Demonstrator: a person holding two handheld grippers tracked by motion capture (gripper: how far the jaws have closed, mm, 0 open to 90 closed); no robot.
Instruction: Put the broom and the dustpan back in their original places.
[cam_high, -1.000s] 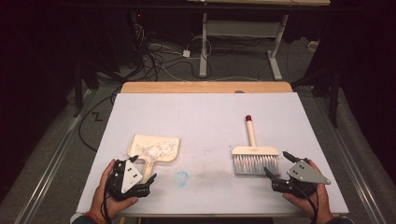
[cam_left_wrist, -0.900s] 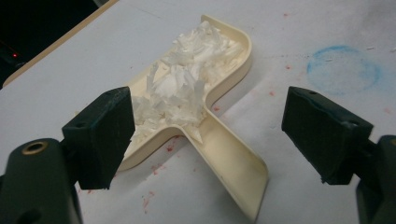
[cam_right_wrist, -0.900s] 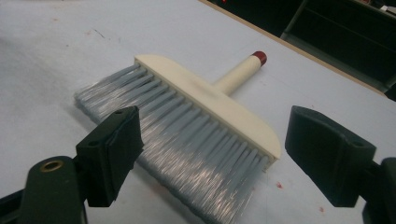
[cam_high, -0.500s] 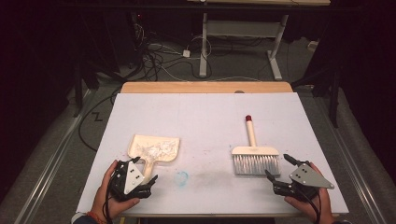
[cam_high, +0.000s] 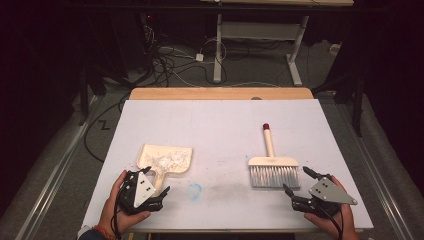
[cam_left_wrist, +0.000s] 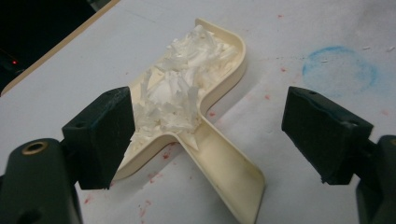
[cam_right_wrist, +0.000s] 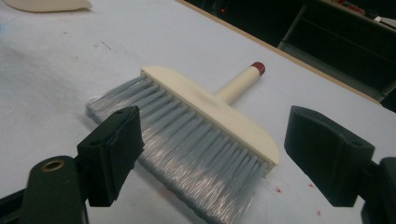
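Sweeping done, shredded white paper (cam_left_wrist: 175, 91) in cream plastic dustpan (cam_high: 167, 159); left gripper (cam_high: 159, 192) wide astride its handle, right gripper (cam_high: 296, 181) wide near cream grey-bristled brush (cam_high: 274, 167); next: close on handle.

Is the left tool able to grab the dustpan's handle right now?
Probably yes. The left tool is open, and the dustpan points its handle straight into the gap between the jaws. Nothing lies in the way; only the paper scraps sit inside the pan.
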